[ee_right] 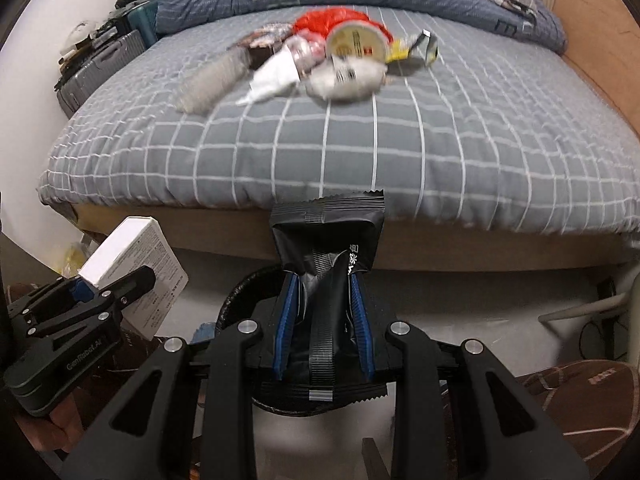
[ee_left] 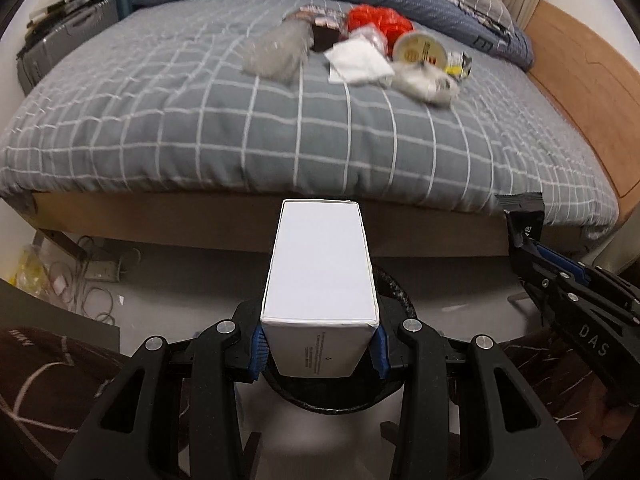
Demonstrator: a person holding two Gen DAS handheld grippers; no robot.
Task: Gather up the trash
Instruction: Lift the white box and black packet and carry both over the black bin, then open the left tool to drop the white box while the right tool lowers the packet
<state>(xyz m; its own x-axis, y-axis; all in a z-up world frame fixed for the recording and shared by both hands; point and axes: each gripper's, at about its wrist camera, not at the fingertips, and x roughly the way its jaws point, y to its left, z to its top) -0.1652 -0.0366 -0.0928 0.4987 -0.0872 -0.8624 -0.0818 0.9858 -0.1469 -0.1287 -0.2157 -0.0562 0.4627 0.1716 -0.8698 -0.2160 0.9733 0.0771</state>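
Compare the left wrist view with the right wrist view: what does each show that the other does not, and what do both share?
Only the left wrist view shows the white cardboard box end-on, clamped between the left gripper pads, and a tangle of cables on the floor.

Only the right wrist view shows the black foil snack wrapper in full, pinched in the right gripper, and the printed side of the box.

Both show the grey checked bedspread with its trash pile, including a red plastic bag, and a round black bin rim below the grippers.
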